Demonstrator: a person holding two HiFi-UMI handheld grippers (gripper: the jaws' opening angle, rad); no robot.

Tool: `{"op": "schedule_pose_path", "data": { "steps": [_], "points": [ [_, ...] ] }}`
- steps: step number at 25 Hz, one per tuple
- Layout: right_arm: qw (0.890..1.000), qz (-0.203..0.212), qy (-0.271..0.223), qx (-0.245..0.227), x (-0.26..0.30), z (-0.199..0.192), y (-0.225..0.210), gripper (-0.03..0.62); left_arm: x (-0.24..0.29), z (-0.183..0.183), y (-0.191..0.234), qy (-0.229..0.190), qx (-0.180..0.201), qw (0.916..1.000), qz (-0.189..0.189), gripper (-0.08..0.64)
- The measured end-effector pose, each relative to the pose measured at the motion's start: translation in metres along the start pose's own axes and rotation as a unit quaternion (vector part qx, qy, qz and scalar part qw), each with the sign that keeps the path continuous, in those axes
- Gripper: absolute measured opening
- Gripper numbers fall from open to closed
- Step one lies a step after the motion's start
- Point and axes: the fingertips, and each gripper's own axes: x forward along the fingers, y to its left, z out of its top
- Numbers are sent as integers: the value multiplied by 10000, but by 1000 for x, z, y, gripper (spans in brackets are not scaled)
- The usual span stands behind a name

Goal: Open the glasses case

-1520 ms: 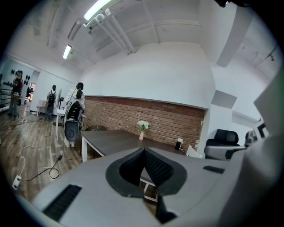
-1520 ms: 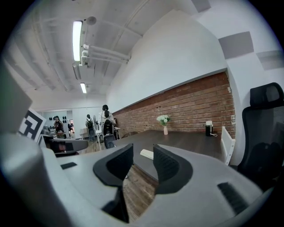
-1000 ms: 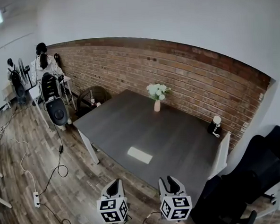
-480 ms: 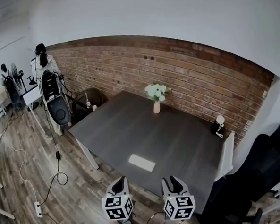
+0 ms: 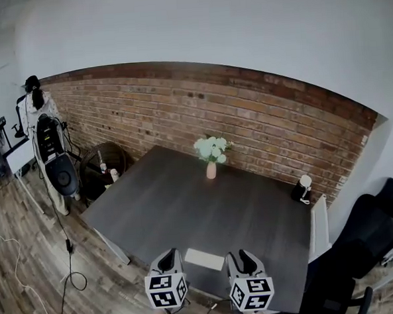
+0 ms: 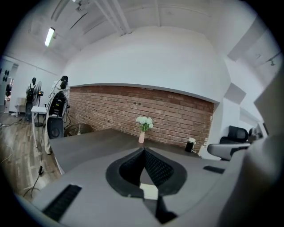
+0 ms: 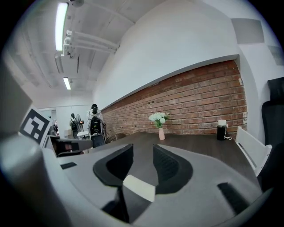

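Just short of the glasses case (image 5: 204, 259).
Left gripper (image 5: 167, 257) was pinched shut, empty; right gripper (image 5: 242, 256) stood parted, empty.

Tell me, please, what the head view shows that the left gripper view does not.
Only the head view shows the table from above and the marker cube on the left claw. Only the left gripper view shows the ceiling light and that claw's jaw tips touching with nothing held. Both show the glasses case on the table, the flower vase and the brick wall.
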Motion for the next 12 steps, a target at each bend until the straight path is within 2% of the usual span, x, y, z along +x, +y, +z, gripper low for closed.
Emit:
{"op": "schedule_pose_path", "data": {
  "steps": [9,12],
  "points": [
    [9979,-643,-45,114,67,19,11,143,76,33,45,90,71,9982,-592,-5],
    [9964,-838,18,115,77,18,9,143,101,34,53,141,-1,9973,-728,-5]
  ]
}}
